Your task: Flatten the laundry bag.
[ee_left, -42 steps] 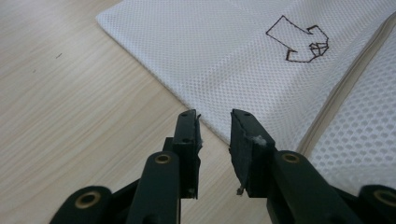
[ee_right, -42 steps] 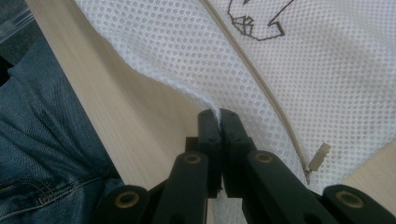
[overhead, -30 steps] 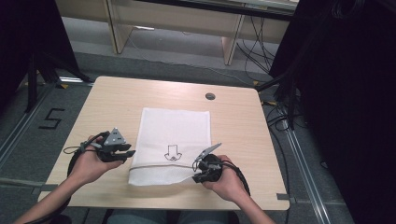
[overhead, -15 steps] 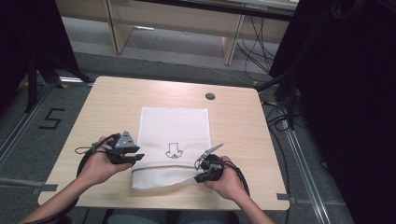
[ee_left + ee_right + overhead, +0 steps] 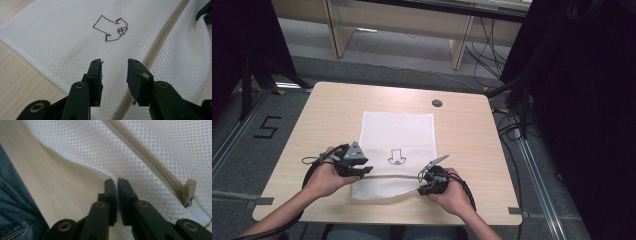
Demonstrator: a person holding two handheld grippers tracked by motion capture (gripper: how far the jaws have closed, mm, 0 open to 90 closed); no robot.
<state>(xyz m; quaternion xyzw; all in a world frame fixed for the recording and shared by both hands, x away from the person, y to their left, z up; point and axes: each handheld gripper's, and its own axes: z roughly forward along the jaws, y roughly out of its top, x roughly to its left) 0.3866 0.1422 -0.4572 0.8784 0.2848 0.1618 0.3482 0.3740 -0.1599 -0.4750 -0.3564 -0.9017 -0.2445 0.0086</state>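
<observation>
Pinching mesh bag [image 5: 82, 152] edge, my right gripper [image 5: 117, 181], lower centre | left gripper [image 5: 114, 65] spread above zipper [image 5: 160, 45].

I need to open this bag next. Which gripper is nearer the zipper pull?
Right. The right gripper pinches mesh beside the zipper pull; the left gripper hovers open at the bag's opposite side.

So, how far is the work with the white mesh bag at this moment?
Done: the right gripper is shut on the near edge of the mesh bag, beside the zipper pull at the zipper's right end. In hand: the left gripper hangs open over the mesh by the zipper, not gripping. Left: probably clamping the bag on the left, then working the zipper.
</observation>
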